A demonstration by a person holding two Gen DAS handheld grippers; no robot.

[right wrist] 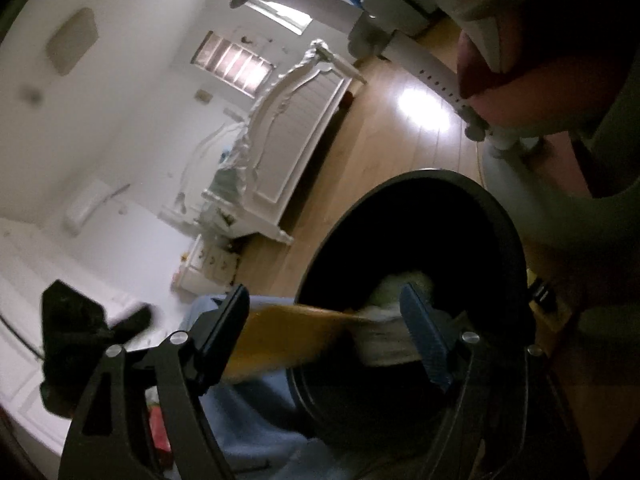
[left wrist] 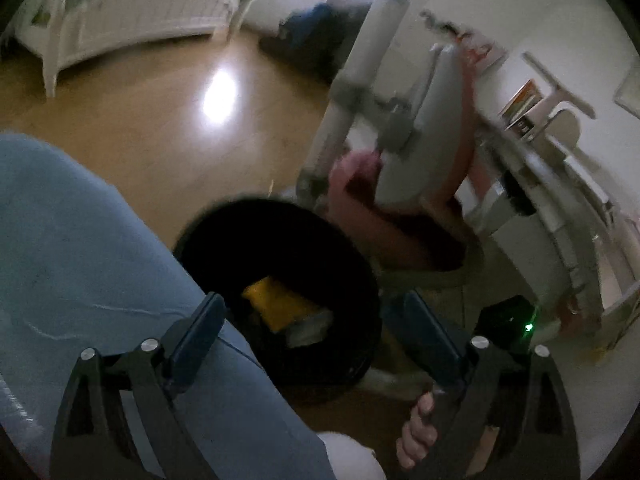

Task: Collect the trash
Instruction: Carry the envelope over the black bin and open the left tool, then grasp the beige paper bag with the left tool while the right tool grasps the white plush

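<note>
Wooden floor point(left wrist: 132, 128), round black plastic bin point(right wrist: 496, 208): both claws, left point(left wrist: 316, 344) and right point(right wrist: 324, 332), gaping empty; yellow packet point(right wrist: 288, 336) is dropping, risking catching the rim.

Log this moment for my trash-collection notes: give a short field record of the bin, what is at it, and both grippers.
bin: black round bin on the wooden floor
bin contents: yellow packet, pale scrap
left gripper: open, nothing between its fingers, above the bin
right gripper: open; yellow-and-white trash blurred between its fingers at the bin mouth
nearby: blue-clad leg, white bed frame
</note>
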